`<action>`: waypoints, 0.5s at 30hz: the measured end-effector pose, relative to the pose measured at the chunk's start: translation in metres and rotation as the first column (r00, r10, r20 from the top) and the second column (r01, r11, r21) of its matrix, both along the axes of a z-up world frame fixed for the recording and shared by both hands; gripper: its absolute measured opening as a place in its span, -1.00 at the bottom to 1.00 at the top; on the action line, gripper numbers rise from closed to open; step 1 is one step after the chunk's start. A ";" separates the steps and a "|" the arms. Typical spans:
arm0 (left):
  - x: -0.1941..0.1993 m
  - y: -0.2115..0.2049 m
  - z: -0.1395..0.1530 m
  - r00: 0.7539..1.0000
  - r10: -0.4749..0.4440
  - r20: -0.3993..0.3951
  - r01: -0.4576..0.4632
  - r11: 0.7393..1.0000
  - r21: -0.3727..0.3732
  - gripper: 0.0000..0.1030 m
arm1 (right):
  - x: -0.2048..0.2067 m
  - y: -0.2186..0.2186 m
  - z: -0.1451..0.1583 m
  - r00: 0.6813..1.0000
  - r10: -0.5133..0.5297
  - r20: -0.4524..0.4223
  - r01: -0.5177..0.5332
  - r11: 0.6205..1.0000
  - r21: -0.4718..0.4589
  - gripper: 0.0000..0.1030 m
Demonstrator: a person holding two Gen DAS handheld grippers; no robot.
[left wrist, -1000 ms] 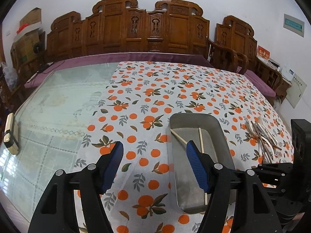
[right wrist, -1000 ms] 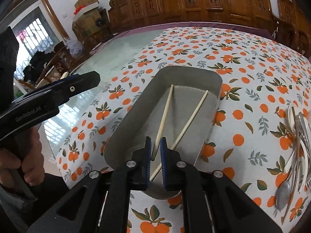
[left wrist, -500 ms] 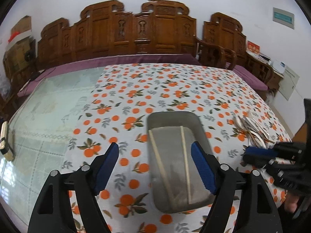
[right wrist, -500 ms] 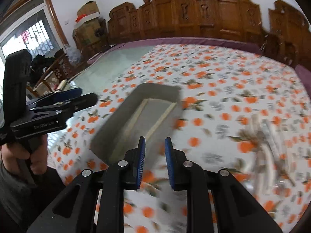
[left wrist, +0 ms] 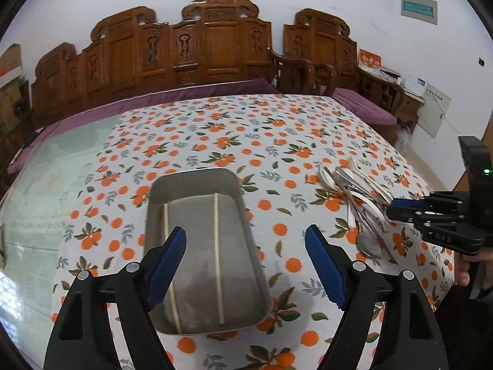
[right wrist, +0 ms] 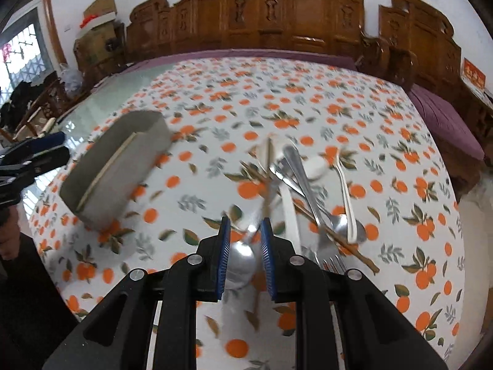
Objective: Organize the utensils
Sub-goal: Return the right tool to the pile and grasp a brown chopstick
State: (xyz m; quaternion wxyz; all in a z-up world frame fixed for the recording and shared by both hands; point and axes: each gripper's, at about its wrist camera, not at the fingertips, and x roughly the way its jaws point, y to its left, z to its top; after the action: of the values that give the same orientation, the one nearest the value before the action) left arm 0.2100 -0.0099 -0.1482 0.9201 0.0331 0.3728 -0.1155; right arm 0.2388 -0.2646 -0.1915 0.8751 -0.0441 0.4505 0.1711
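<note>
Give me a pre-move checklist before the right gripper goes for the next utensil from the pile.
1. Right gripper empty: ok, nothing between its pads.
2. Right gripper over utensil pile: ok.
3. Jaw gap wide enough for a handle: ok, narrow but parted.
4. Single utensil isolated: not ok, spoons, fork and chopsticks overlap.
5. Metal tray has room: ok, only two chopsticks inside.
6. Left gripper clear of pile: ok, open above tray.

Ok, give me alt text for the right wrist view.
The right tool, jaws slightly apart and empty, hangs over a blurred pile of utensils, spoons, forks and chopsticks, on an orange-print tablecloth. To the left sits a metal tray holding chopsticks, with the left tool at the frame edge.
</note>
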 end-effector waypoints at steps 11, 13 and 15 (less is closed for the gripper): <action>-0.006 -0.026 -0.013 0.999 -0.041 -0.020 0.042 0.999 0.027 0.48 | 0.022 -0.002 -0.035 0.998 -0.034 -0.061 0.034 0.999 0.001 -0.57; -0.007 -0.030 -0.013 0.999 -0.043 -0.020 0.043 0.999 0.029 0.48 | 0.025 -0.002 -0.041 0.997 -0.034 -0.073 0.035 0.999 0.001 -0.60; -0.008 -0.032 -0.014 0.999 -0.045 -0.018 0.046 0.998 0.032 0.48 | 0.028 -0.001 -0.045 0.996 -0.030 -0.084 0.030 1.000 -0.003 -0.62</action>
State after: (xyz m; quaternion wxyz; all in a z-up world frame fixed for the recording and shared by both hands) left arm 0.2022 -0.0420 -0.1619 0.9133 0.0555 0.3818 -0.1307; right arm 0.2664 -0.2659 -0.2369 0.8579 -0.0309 0.4875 0.1592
